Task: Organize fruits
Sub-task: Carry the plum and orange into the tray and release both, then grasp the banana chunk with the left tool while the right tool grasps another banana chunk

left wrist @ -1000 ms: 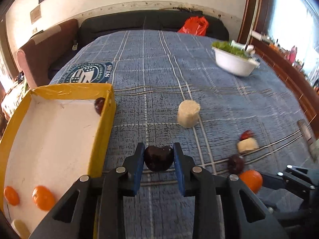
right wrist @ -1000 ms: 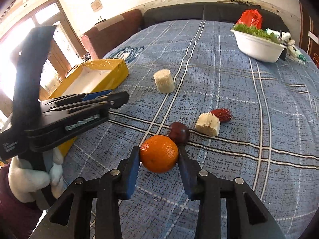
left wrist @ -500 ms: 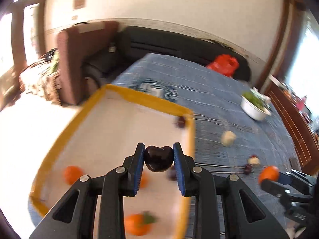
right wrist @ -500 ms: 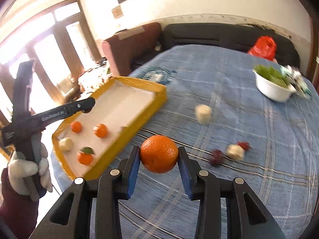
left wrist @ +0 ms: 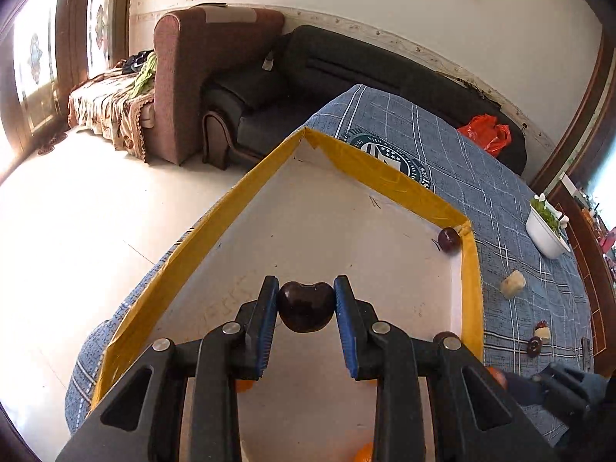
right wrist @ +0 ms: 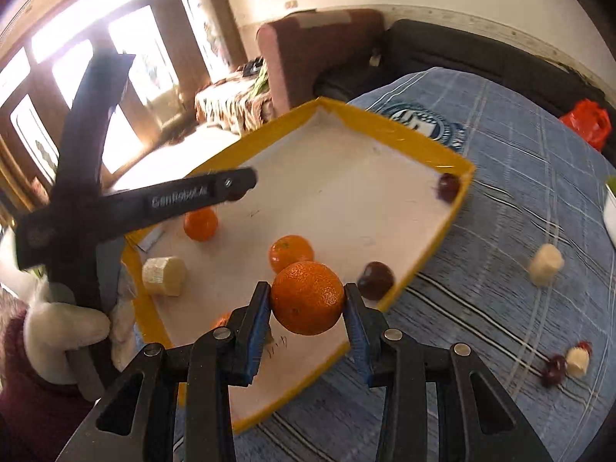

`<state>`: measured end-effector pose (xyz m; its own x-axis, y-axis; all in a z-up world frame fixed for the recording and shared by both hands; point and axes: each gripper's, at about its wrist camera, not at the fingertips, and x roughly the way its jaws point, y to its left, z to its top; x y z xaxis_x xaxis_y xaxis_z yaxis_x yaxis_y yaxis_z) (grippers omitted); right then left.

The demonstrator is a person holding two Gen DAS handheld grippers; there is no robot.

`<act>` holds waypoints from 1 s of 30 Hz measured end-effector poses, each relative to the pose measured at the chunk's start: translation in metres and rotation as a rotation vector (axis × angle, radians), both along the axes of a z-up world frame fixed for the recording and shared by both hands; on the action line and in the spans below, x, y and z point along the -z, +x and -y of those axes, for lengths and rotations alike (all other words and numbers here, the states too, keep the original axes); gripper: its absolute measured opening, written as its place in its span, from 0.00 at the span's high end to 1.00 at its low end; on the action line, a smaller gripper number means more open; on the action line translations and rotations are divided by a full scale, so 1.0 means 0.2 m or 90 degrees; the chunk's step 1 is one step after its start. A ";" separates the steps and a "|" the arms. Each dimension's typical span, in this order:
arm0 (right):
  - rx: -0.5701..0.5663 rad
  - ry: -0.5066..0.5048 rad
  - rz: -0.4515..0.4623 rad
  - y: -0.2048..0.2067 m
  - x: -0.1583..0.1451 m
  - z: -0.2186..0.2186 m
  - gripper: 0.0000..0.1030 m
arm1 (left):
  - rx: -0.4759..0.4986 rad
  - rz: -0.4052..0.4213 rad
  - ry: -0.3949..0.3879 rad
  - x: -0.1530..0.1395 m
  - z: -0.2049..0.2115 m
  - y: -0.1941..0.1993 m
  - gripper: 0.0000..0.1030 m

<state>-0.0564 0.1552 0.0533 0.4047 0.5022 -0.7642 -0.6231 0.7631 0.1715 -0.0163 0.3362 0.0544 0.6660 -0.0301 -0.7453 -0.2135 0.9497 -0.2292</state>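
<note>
the left tongs [left wrist: 306, 308] are clamped on a dark cherry [left wrist: 306, 306], which sits between the blue pads over the white floor of the yellow tray [left wrist: 385, 177]. the right tongs [right wrist: 307, 310] are clamped on an orange [right wrist: 307, 298], held above the near part of the same tray [right wrist: 442, 238].

in the right wrist view the tray holds two clear oranges [right wrist: 290, 252] [right wrist: 200, 223], one pale banana piece [right wrist: 163, 275], and two cherries: one [right wrist: 375, 280] by the near right wall, one [right wrist: 447, 186] in the far right corner. a scrap of orange [right wrist: 221, 321] peeks out behind the right tongs' left finger; most of it is hidden.

on the blue checked bench cloth [right wrist: 519, 177] outside the tray lie two banana pieces [right wrist: 546, 263] [right wrist: 577, 360], one cherry [right wrist: 553, 369] and a small red fruit [right wrist: 585, 345], all blurred. a gloved hand [right wrist: 65, 319] grips the left tool at the picture's left edge.

farther off, the left wrist view shows a white bowl [left wrist: 546, 235] of greens, a red bag [left wrist: 487, 134], and sofas. in that view the right tongs are cut off at the lower right corner.
</note>
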 end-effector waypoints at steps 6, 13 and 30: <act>-0.012 -0.029 -0.011 0.03 0.09 -0.09 0.59 | 0.002 0.000 -0.035 0.03 -0.02 0.01 0.54; -0.014 -0.025 -0.001 0.01 0.07 -0.11 0.53 | -0.020 0.023 -0.054 -0.05 -0.05 -0.04 0.32; 0.192 0.025 0.081 -0.05 -0.25 0.78 0.44 | 0.065 0.074 -0.051 -0.31 0.35 -0.22 0.22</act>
<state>-0.0668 -0.0015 0.1027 0.6308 0.3732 -0.6803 -0.3880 0.9110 0.1400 -0.0613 0.2666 0.1160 0.7382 -0.1582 -0.6557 -0.0846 0.9427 -0.3227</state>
